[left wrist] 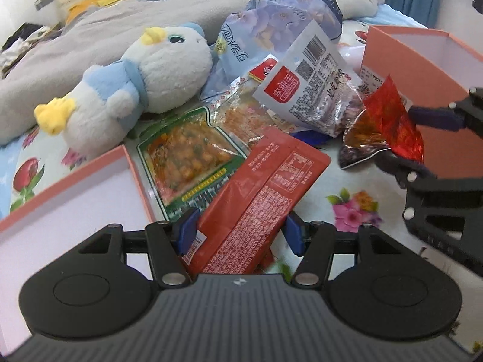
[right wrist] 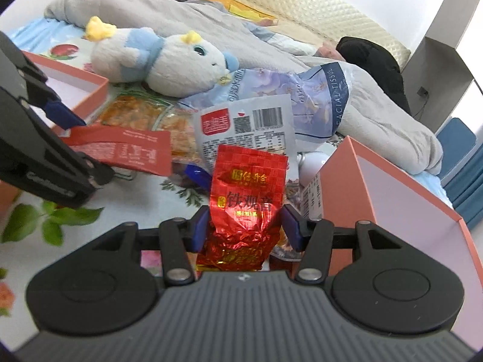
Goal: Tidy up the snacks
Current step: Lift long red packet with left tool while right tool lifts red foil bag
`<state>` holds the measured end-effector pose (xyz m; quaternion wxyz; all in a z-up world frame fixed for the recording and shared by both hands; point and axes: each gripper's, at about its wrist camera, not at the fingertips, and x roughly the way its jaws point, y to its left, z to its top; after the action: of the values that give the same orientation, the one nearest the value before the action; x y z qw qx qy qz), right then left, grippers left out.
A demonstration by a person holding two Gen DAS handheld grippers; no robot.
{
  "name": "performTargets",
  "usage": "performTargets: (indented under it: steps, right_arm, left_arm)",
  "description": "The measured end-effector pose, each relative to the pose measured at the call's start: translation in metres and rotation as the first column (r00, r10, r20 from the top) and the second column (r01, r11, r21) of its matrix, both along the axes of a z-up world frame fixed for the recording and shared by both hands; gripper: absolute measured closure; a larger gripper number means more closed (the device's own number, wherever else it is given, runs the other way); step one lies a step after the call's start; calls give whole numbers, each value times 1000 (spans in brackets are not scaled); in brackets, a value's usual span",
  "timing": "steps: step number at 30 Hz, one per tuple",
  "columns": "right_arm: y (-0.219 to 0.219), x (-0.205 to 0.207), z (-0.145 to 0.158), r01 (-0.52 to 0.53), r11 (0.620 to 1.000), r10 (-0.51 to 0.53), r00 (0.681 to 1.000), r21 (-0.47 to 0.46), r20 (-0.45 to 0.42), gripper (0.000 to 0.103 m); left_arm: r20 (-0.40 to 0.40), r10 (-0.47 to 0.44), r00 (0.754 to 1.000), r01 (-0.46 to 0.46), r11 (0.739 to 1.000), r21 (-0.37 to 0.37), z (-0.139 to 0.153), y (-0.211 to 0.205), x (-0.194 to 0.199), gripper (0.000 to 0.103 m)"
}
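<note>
My left gripper (left wrist: 240, 230) is shut on a flat red snack packet (left wrist: 265, 193), held above the bed beside a pink box (left wrist: 132, 166) on its left. My right gripper (right wrist: 244, 226) is shut on a shiny red foil tea packet (right wrist: 246, 199), next to a second pink box (right wrist: 392, 187) on its right. The foil packet (left wrist: 389, 123) and right gripper (left wrist: 422, 138) also show at the right of the left wrist view. A pile of snack bags lies between: a green-edged bag (left wrist: 187, 157), a white bag with a red label (left wrist: 305, 93), and a clear orange-filled bag (left wrist: 244, 117).
A white and blue plush bird (left wrist: 135, 84) lies behind the pile. A blue facial tissue pack (left wrist: 286, 24) leans behind the snacks. A grey blanket (left wrist: 120, 27) is bunched across the back of the floral bedsheet (left wrist: 356, 211).
</note>
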<state>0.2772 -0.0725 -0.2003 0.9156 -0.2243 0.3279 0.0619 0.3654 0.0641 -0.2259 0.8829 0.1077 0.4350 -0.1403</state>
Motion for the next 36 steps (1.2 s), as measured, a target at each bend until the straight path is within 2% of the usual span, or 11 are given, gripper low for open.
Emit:
performTargets:
  steps: [5, 11, 22, 29, 34, 36]
  right_arm:
    - [-3, -12, 12, -8, 998, 9, 1000, 58, -21, 48]
    - [-13, -25, 32, -15, 992, 21, 999, 128, -43, 48]
    - [-40, -49, 49, 5, 970, 29, 990, 243, -139, 48]
    - [-51, -58, 65, 13, 953, 41, 984, 303, -174, 48]
    - [-58, -68, 76, 20, 946, 40, 983, 324, -178, 48]
    - [-61, -72, 79, 22, 942, 41, 983, 334, -181, 48]
  left_arm:
    - [-12, 71, 997, -72, 997, -39, 13, 2, -18, 38]
    - [-25, 158, 987, -159, 981, -111, 32, 4, -45, 38]
    - [-51, 314, 948, -317, 925, -209, 54, 6, -90, 39]
    - [-64, 374, 925, -379, 900, -214, 62, -8, -116, 38]
    - [-72, 398, 915, -403, 879, -255, 71, -12, -129, 38]
    - [-78, 421, 904, -425, 862, -276, 77, -9, -133, 39]
